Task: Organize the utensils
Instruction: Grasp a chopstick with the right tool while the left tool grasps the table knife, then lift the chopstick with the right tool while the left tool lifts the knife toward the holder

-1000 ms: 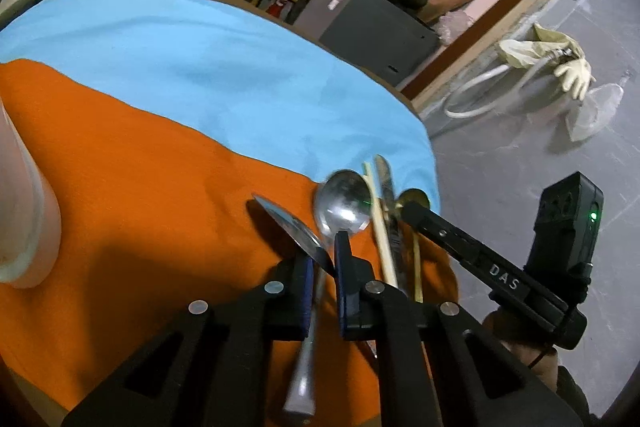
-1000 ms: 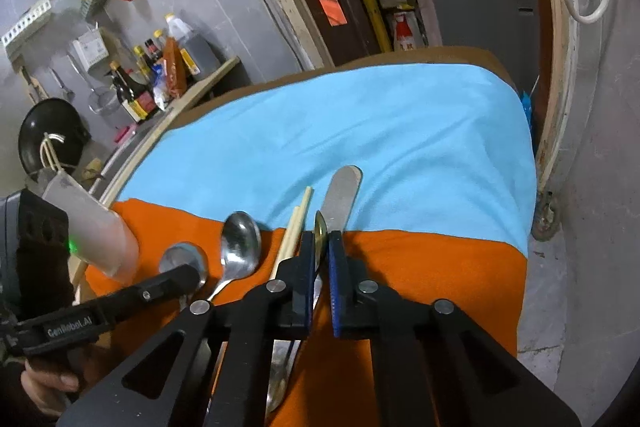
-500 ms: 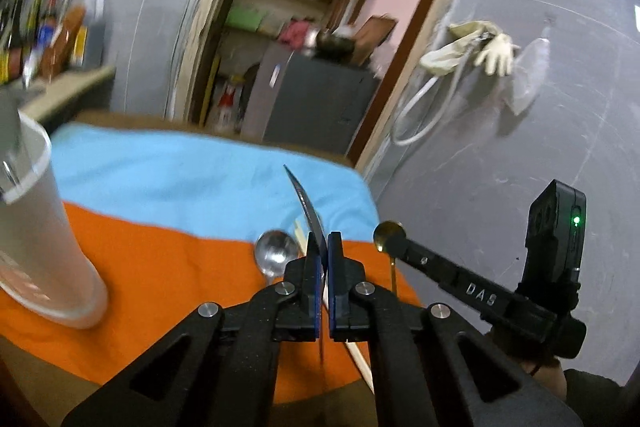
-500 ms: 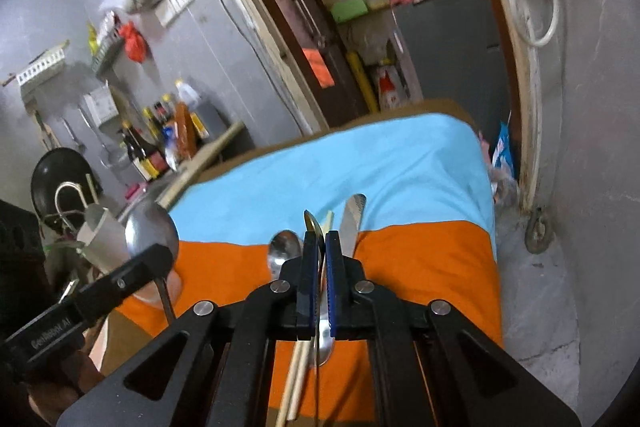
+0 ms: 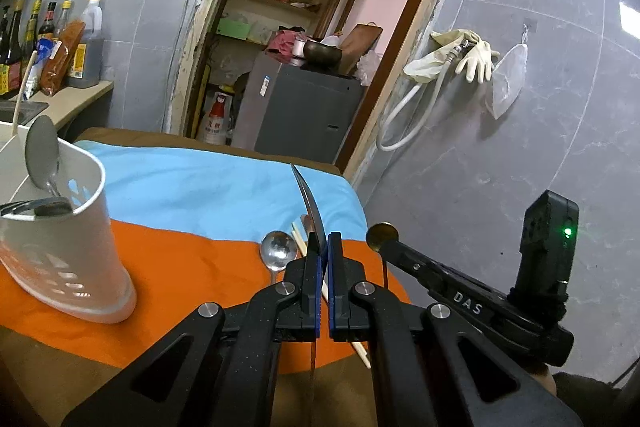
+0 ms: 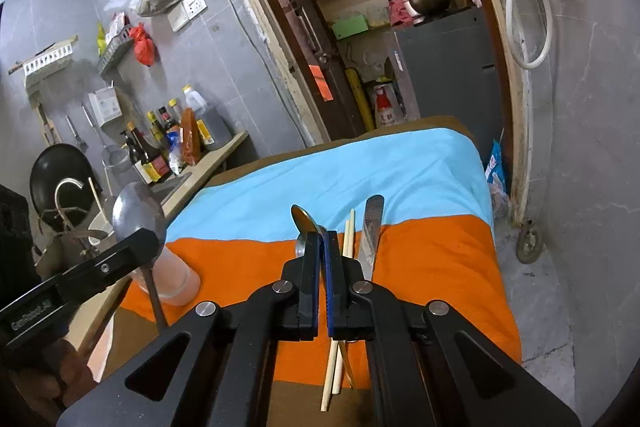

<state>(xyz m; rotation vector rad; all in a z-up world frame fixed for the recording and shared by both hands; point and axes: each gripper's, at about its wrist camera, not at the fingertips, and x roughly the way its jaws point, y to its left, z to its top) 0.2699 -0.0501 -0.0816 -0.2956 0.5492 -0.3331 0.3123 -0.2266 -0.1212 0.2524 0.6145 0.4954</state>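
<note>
Left gripper (image 5: 323, 239) jaws clamp a steel spoon (image 5: 311, 203) edge-on; right gripper (image 6: 323, 239) jaws clamp a brass spoon (image 6: 305, 221).

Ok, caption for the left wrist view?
Left gripper clamps a large steel spoon edge-on above the orange cloth, white perforated utensil holder at left.

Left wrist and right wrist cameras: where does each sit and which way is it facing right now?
Left wrist: rides on the left gripper, looking along its fingers across the orange cloth toward the doorway; white utensil holder at left, right gripper at right.
Right wrist: rides on the right gripper, facing the same doorway; left gripper with its large spoon at left.
Shared: both see the chopsticks, the blue cloth and the grey cabinet.
</note>
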